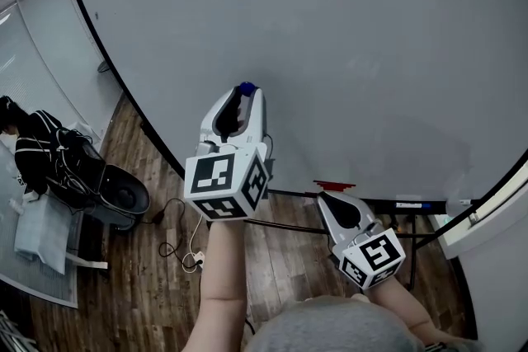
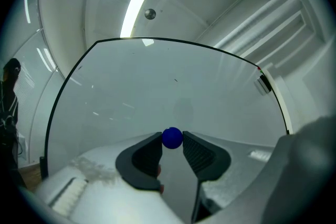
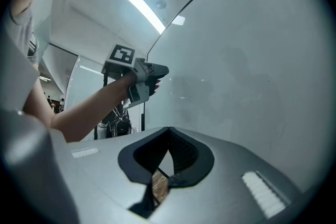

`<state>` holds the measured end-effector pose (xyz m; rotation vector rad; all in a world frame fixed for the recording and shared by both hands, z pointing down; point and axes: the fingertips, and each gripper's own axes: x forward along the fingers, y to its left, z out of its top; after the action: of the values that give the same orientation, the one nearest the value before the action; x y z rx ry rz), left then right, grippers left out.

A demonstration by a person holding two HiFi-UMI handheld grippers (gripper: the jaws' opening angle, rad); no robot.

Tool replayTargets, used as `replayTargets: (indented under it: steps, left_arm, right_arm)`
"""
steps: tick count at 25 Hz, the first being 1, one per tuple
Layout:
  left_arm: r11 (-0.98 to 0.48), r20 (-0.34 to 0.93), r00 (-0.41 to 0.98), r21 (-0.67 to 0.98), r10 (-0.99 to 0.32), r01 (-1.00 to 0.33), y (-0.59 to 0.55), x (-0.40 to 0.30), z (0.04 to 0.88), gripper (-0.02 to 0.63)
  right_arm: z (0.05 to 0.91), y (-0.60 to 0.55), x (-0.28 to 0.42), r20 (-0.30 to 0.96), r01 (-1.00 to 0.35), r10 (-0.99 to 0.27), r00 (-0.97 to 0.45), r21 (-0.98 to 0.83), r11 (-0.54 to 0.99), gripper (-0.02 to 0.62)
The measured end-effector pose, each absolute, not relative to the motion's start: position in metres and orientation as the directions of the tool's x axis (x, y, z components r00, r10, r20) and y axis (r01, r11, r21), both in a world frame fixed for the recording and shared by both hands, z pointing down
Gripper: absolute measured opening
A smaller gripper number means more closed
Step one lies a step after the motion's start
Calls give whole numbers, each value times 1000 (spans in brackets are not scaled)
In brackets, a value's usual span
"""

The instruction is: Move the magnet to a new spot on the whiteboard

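While the left tongs [image 1: 241,99] pinch the magnet [image 2: 172,137] right at their tips, I'm placed where the job needs me: up against the whiteboard [image 1: 371,29], low on its left part. The magnet's blue and round, a little ball of a thing, so there's no long axis to line up. The jaws close on it from either side, narrow, with the magnet sitting between the ribbed pads.

From the tongs it lies dead ahead, and the board lies straight beyond it. Whether the magnet is touching the surface or just off it, I can't tell from any view. That's the relation I'm watching, because my guess is the next move is a slide or a lift across the face to bare board, and there's plenty of that up and to the right.

Right tongs [image 3: 169,134]: jaws together at the tips, nothing between them, hanging well below and to the right of the left pair, near the board's bottom edge. So the left hand is the near one, no contest.

Count: one magnet, one whiteboard, two tongs, one loaded and one idle.
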<state>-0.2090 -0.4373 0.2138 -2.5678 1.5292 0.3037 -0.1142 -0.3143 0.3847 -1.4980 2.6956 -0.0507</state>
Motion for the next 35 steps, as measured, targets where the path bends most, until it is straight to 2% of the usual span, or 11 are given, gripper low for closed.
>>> replayTargets:
  steps: [15, 35]
  left_arm:
    - [-514, -242, 486, 64, -840, -856, -379, -197, 258, 130]
    - [-588, -275, 559, 29, -782, -809, -348, -74, 219, 130]
  right_arm:
    - [381, -293, -72, -39, -901, -902, -430, -39, 431, 2]
    - [367, -260, 19, -35, -908, -908, -416, -23, 417, 2]
